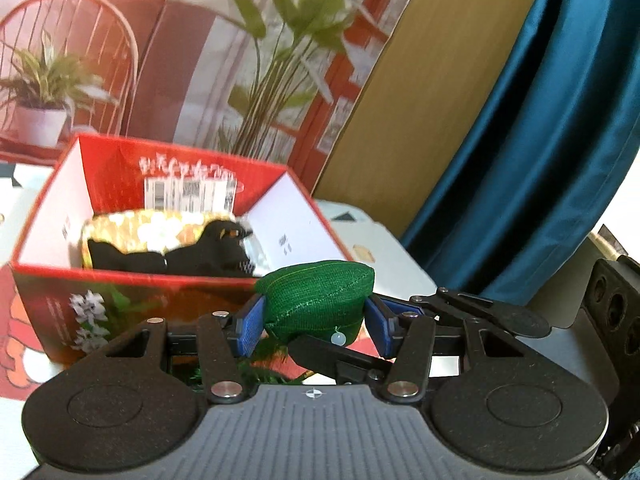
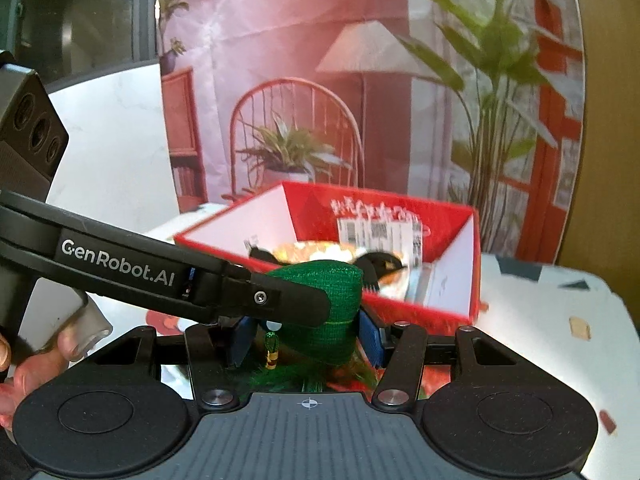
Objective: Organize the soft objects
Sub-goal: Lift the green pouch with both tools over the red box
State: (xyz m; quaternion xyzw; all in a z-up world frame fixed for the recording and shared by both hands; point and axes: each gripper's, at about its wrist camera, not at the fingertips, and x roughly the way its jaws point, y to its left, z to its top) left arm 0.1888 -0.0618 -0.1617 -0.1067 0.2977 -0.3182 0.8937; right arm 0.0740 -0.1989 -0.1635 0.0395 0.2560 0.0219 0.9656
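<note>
The soft green mesh-fabric pouch point(image 1: 316, 300) is held at the lower centre of both frames, clear of the table and in front of the open red cardboard box point(image 1: 52, 280). It is clamped from both sides by the blue pads of the left gripper point(image 1: 316, 322). In the right wrist view the same pouch point(image 2: 336, 320) sits between the blue pads of the right gripper point(image 2: 308, 338), which are closed against its lower part. The pouch is thus gripped by both tools at once, with the jaws of each about half apart on its bulk.

The task is judged to be partly done. A patterned yellow-and-white soft item point(image 1: 152, 230) and a black fabric item point(image 1: 192, 254) already lie inside the red box. The green pouch is not yet in the box; carrying it over the near wall and releasing it remains to be done. Whether further soft objects wait elsewhere cannot be told.

The left wrist view alone shows a teal curtain point(image 1: 520, 140) at the right of the frame and the floral print on the box's outer wall. The right wrist view alone shows the left gripper's black finger point(image 2: 280, 300) lying across the pouch, a thin green tassel point(image 2: 272, 346) hanging below it, and the person's hand point(image 2: 24, 368) at the lower left edge. A printed backdrop point(image 2: 280, 60) with a chair and plants fills the upper part of both views.
</note>
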